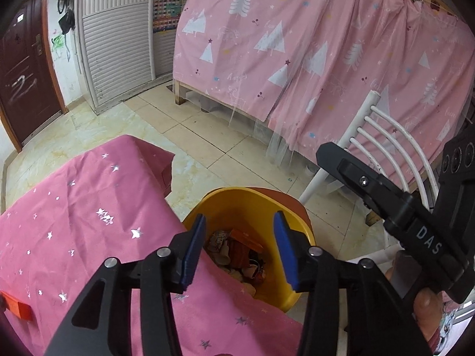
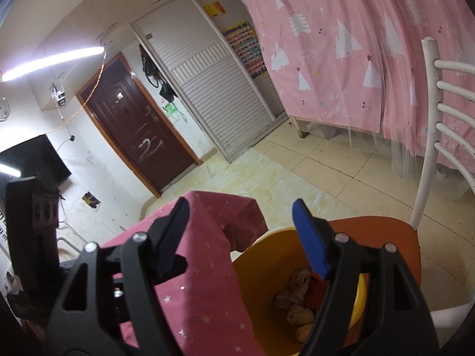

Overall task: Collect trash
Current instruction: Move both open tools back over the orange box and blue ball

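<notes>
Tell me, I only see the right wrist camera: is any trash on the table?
Observer: Maybe. An orange item lies on the pink tablecloth, at the far left of the left wrist view.
Operator: Are the other tongs holding something?
Observer: No. The left tongs are open and empty, above the yellow bin.
Operator: What's in the bin besides the paper balls?
Observer: An orange flat packet among printed scraps.
</notes>
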The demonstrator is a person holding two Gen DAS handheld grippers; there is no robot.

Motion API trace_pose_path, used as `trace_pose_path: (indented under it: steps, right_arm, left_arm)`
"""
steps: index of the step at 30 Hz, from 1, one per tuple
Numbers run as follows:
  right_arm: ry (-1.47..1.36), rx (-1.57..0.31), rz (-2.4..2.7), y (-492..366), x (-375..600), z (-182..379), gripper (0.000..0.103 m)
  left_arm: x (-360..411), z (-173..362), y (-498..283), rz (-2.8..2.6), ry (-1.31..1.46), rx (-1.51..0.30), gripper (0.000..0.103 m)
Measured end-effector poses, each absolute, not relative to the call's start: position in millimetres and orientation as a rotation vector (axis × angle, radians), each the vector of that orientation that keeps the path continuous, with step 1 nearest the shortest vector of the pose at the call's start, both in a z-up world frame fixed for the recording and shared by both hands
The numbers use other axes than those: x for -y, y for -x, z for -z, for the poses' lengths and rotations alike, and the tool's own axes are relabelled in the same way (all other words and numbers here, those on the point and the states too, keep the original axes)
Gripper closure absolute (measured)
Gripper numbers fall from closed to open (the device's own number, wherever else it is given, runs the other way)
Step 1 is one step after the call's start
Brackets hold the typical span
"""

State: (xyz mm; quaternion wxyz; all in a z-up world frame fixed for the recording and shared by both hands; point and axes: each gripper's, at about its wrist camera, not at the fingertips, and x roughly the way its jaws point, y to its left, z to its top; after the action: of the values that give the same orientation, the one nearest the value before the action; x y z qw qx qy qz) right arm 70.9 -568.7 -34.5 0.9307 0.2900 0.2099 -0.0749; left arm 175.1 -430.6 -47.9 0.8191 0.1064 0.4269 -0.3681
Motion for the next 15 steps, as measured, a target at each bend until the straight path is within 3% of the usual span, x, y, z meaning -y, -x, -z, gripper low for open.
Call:
trace_pose_path:
  steps: [15]
  right_arm:
    - [-0.515, -0.464, 0.096, -90.8, 521.3, 26.5, 0.029]
  left_arm:
    - [348.9, 22.5, -192.3, 0.662, -0.146, -0.854, 0.056]
